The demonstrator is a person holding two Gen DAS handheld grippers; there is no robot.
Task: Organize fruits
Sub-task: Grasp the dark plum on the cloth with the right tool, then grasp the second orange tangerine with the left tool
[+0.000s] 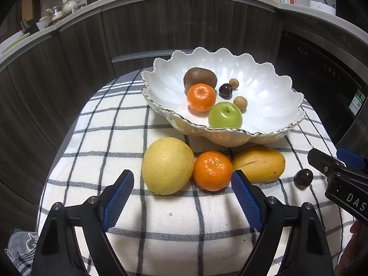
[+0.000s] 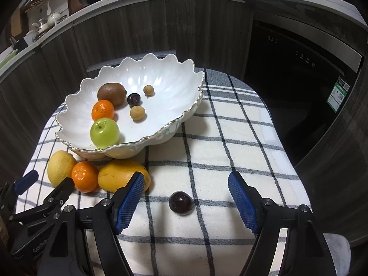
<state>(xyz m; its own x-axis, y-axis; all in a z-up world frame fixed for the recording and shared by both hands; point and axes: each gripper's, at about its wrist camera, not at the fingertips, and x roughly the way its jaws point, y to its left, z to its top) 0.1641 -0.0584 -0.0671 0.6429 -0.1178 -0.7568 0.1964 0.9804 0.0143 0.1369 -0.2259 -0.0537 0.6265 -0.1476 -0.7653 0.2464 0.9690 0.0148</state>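
The job looks a little over half done. Six fruits already lie in the scalloped white bowl (image 1: 264, 92): a kiwi (image 1: 199, 77), a mandarin (image 1: 201, 97), a green apple (image 1: 225, 115), a dark cherry (image 1: 225, 90) and two small tan fruits, probably longans (image 1: 240, 103).

Four remain on the checked cloth (image 1: 128, 138) covering the worktop, left to right: a large yellow citrus (image 1: 168, 165), a second mandarin (image 1: 212, 170), a mango (image 1: 258, 163), each touching its neighbour, and apart to the right a loose cherry (image 2: 180, 202).

The left claw (image 1: 182, 199) gapes empty just short of the citrus and mandarin. The right claw (image 2: 186, 199) stands wide and empty, straddling the loose cherry without touching it.

The bowl's overhanging rim crowds the three packed fruits from behind.
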